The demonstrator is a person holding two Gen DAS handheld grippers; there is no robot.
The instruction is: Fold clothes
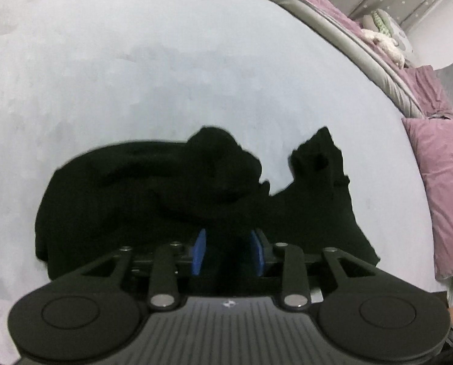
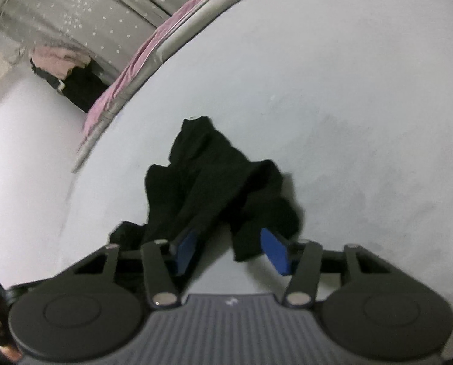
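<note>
A crumpled black garment [image 1: 178,188] lies bunched on the pale blue bed sheet [image 1: 165,60]. In the left wrist view it fills the middle, one end sticking up at the right. My left gripper [image 1: 228,251] hangs low over its near edge, blue pads [image 1: 199,252] apart, dark cloth showing in the gap but not pinched. In the right wrist view the same garment [image 2: 214,182] runs away from the right gripper [image 2: 231,254]. That gripper is open, and a flap of cloth hangs between its pads [image 2: 275,255] nearer the right one, with bare sheet beside it.
A mauve pillow [image 1: 439,194] and mauve blanket [image 1: 333,12] lie along the grey bed edge on the right of the left wrist view. Soft toys [image 1: 384,42] sit by a starred grey curtain [image 2: 83,15]. The bed's corner and floor [image 2: 19,140] show left in the right wrist view.
</note>
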